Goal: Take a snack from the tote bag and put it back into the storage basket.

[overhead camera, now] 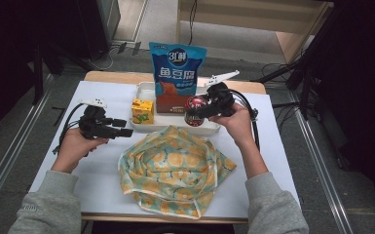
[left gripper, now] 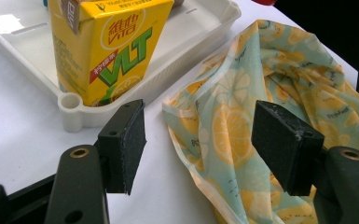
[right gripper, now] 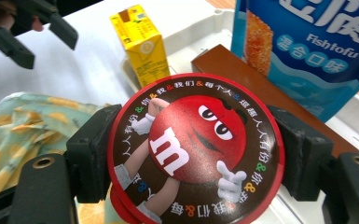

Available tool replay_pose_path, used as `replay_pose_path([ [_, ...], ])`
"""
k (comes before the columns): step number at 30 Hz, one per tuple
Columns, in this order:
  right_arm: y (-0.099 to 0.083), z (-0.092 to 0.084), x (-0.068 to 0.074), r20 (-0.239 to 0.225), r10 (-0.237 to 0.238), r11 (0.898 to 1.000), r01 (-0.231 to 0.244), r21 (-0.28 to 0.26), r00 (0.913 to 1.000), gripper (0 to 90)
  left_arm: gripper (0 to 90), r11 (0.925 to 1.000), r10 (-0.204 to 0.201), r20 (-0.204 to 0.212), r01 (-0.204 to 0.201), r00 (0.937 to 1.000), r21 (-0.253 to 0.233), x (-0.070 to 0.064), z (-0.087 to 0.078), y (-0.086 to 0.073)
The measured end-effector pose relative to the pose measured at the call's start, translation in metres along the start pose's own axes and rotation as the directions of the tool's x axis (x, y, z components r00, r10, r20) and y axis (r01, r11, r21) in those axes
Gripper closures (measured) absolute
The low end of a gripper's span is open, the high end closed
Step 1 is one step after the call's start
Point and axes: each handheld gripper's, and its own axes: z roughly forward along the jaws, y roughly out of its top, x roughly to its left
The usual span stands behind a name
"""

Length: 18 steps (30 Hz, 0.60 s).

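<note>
- White tabletop (overhead camera: 102,170) carries a lemon-print bag (overhead camera: 173,165) at its near edge.
- My right gripper (overhead camera: 200,110) clamps the round candy tub (right gripper: 196,147), seemingly above the tray (overhead camera: 143,88).
- My left gripper (overhead camera: 126,127), jaws apart, faces the yellow carton (left gripper: 109,46); fish-tofu pouch (overhead camera: 177,68) behind.

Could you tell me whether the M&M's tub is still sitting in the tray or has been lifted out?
Lifted: the right gripper clamps the M&M's tub between its jaws, above the tray edge beside the bag.

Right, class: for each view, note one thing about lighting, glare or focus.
High view: table evenly lit, surroundings very dark. Left gripper view: yellow carton sharp, near jaws slightly soft. Right gripper view: faint sheen on the red candy tub, lettering crisp; left gripper behind blurs.
</note>
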Motion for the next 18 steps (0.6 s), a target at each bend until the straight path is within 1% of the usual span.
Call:
replay_pose_path([
  [4,-0.001,0.004,-0.005,0.012,0.013,1.0,-0.013,0.006,0.9998,26.1,35.1,1.0,-0.004,-0.001,0.004,1.0,0.0,0.001,0.0,0.0],
  [5,-0.002,0.005,-0.006,0.015,0.01,1.0,-0.01,0.005,0.9998,26.1,35.1,1.0,-0.003,0.0,0.003,1.0,0.0,0.001,0.0,0.0],
  [9,-0.004,0.01,-0.011,0.022,0.029,1.0,-0.029,0.006,0.9994,26.1,35.1,1.0,-0.002,-0.001,0.002,1.0,0.003,0.001,0.0,0.0],
  [15,-0.006,0.015,-0.016,0.036,0.038,0.999,-0.038,0.012,0.9987,26.0,35.1,1.0,-0.002,-0.001,0.002,1.0,0.001,0.001,0.0,0.0],
  [18,-0.007,0.017,-0.019,0.04,0.04,0.999,-0.04,0.006,0.9984,26.1,35.1,1.0,0.001,0.0,-0.001,1.0,0.005,0.001,0.001,0.0],
])
